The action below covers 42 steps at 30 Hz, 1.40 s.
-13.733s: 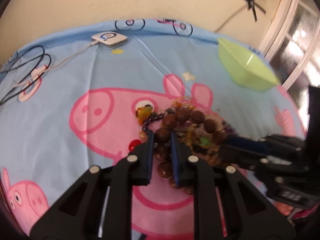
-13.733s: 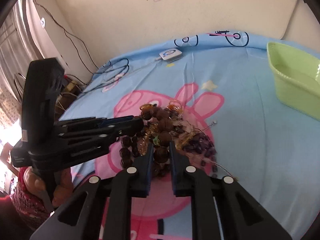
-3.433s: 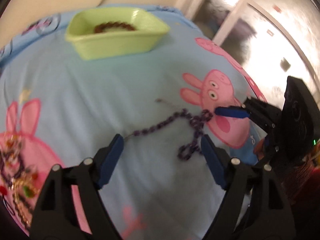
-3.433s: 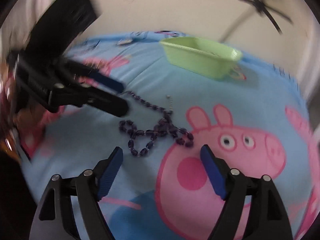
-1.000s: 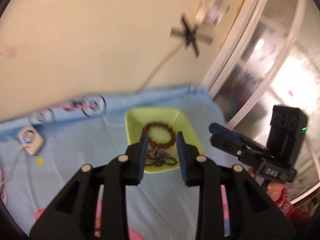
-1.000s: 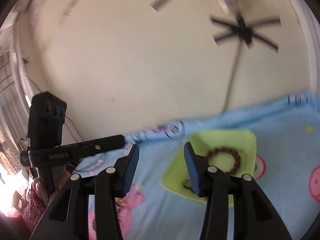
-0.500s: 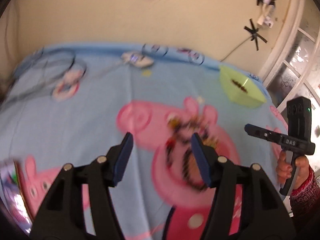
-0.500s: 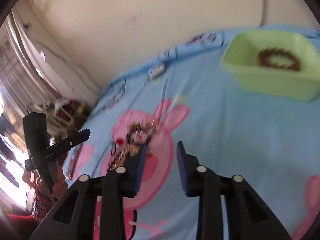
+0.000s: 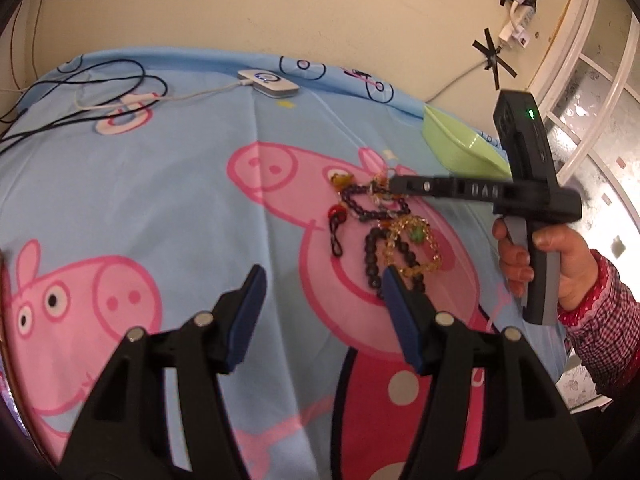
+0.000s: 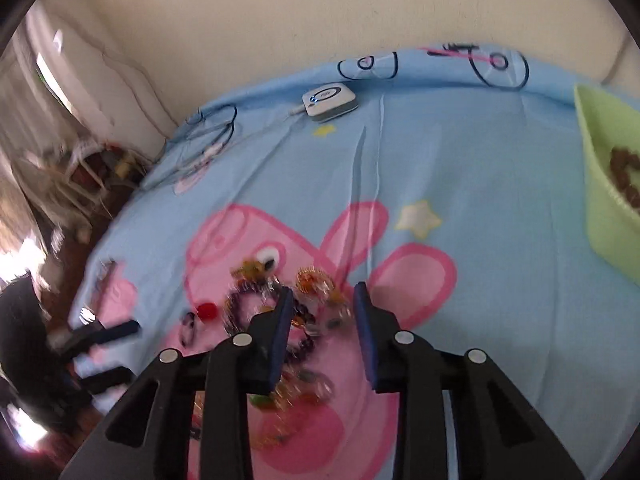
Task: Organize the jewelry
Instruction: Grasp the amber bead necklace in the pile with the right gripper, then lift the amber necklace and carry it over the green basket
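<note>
My left claw (image 9: 322, 280) stood with its jaws well apart; they had just been opening, and nothing was between them. Its right fingertip (image 9: 390, 280) sat at the near edge of the jewelry heap (image 9: 384, 224), over a string of dark beads (image 9: 372, 256) and just beside a gold chain (image 9: 416, 248). My right claw (image 10: 322, 292) showed only a narrow gap; its jaws had just been closing and then eased apart a little. They hung over the far side of the same heap without clamping anything that I could see, though that view was blurred. From the left camera its tip reached in level from the right, held by my right hand (image 9: 560, 264) in a red checked sleeve (image 9: 600, 332).

The heap lay on the pink pig printed on the blue bedsheet (image 9: 160, 180): a purple bead loop (image 9: 360, 204), a red piece (image 9: 336, 213) and a green stone (image 9: 418, 234) among the gold. Well apart, toward the wall on the right, stood the green tray (image 10: 600, 200) with a brown bead bracelet (image 10: 624, 172) inside. At the far edge lay a white charger (image 9: 268, 82) and black cables (image 9: 80, 80).
</note>
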Motion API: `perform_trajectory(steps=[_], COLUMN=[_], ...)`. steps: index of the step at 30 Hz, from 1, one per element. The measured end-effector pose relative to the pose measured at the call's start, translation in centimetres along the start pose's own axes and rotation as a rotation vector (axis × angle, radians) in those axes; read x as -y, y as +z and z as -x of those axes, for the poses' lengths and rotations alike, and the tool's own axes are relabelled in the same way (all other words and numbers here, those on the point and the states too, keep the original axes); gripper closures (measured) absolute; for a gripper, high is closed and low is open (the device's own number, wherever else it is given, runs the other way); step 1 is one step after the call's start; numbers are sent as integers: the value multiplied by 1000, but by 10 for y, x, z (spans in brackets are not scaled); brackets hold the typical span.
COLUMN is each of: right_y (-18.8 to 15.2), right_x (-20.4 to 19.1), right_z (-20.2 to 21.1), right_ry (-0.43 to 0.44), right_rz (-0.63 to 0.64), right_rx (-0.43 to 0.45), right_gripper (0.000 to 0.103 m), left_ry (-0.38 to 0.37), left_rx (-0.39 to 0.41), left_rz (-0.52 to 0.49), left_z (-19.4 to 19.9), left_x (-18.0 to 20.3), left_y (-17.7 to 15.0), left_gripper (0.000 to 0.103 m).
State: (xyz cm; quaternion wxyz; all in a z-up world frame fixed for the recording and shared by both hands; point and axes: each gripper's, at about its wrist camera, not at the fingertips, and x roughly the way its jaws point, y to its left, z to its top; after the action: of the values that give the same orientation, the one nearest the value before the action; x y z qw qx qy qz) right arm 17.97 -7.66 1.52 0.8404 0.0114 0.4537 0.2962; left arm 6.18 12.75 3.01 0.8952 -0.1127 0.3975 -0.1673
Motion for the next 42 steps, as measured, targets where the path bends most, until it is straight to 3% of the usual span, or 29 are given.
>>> perform_trajectory(steps=[6, 12, 18, 21, 24, 28, 32, 33, 35, 36, 39, 42], right_y=[-36, -55, -62, -60, -53, -48, -42, -36, -19, -12, -5, 2], right_x=[10, 44, 59, 55, 26, -32, -52, -51, -36, -29, -19, -8], right_z=[38, 71, 93, 105, 102, 67, 31, 26, 18, 15, 16, 40], right_ry=[-221, -213, -138, -105, -63, -177, -221, -184, -72, -23, 31, 84], right_rz=[110, 7, -77, -94, 34, 416, 608, 612, 503, 446, 369, 240], right_rx=[46, 71, 96, 148, 142, 34, -65, -69, -116, -126, -123, -49], right_gripper=[96, 96, 96, 96, 96, 96, 95, 94, 95, 103, 103, 103], left_ry=[-24, -33, -64, -61, -51, -33, -26, -23, -17, -12, -12, -16], left_rx=[-11, -12, -15, -19, -26, -38, -38, -38, -39, -39, -38, -37], left_rz=[8, -17, -52, -73, -81, -53, -33, -31, -23, -19, -12, -35], left_z=[-5, -5, -9, -12, -14, -13, -7, -5, -2, -1, 0, -2], left_x=[-2, 11, 35, 45, 48, 45, 41, 39, 38, 38, 38, 45], left_y=[2, 3, 12, 15, 15, 10, 6, 6, 5, 6, 9, 14], left_gripper=[45, 45, 45, 45, 45, 45, 45, 45, 45, 45, 45, 45])
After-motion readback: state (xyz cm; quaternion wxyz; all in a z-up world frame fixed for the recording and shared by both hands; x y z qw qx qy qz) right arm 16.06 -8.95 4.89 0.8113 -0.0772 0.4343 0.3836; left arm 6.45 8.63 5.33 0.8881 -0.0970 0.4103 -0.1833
